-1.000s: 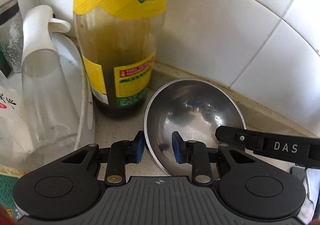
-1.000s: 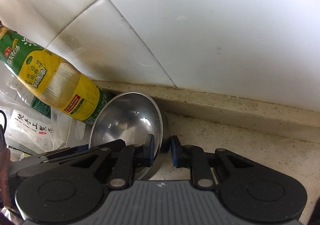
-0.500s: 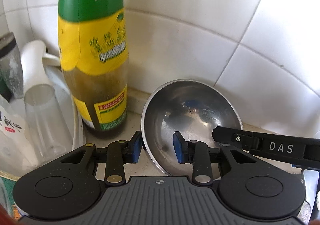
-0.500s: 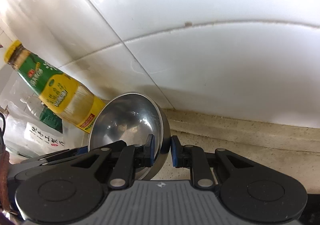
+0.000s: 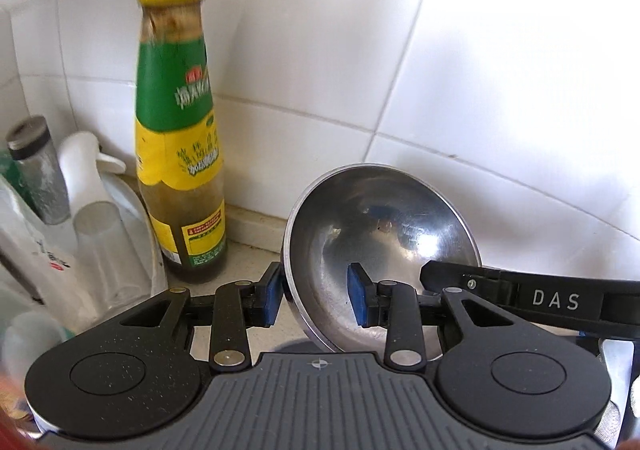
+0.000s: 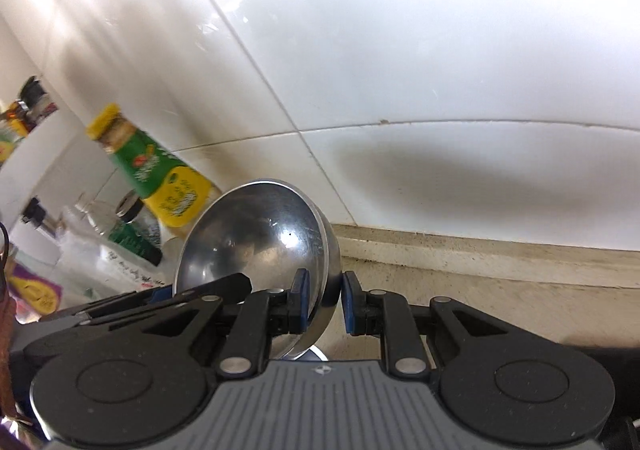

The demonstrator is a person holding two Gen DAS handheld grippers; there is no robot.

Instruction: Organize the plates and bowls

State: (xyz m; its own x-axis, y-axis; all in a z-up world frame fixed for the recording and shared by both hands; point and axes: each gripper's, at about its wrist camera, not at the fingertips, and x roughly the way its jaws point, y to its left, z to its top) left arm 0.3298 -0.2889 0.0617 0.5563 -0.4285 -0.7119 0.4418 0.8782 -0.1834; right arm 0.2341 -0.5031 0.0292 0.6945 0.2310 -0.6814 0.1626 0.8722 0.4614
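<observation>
I have the round, shiny stainless-steel bowl [image 5: 380,250] tipped up on its edge, mouth turned toward my left side, close to the white tiled wall [image 5: 480,90] at the back edge of the speckled beige countertop [image 6: 500,290].

My right gripper [image 6: 323,302] straddles the bowl's rim: one blue pad inside, one on the outer shell, jaws narrowed to about the wall's thickness, so I judge it is carrying the bowl.

My left gripper [image 5: 316,300] also straddles the near rim, but its jaws stand wider, with a visible gap between the inner pad and the metal; I read it as not yet clamped.

The tall green-and-yellow-labelled sauce bottle with a yellow cap [image 5: 180,154] stands just beside the bowl on the left, with clear plastic containers [image 5: 100,246] beyond it. Open room lies rightward along the counter and upward; I'd avoid swinging left.
</observation>
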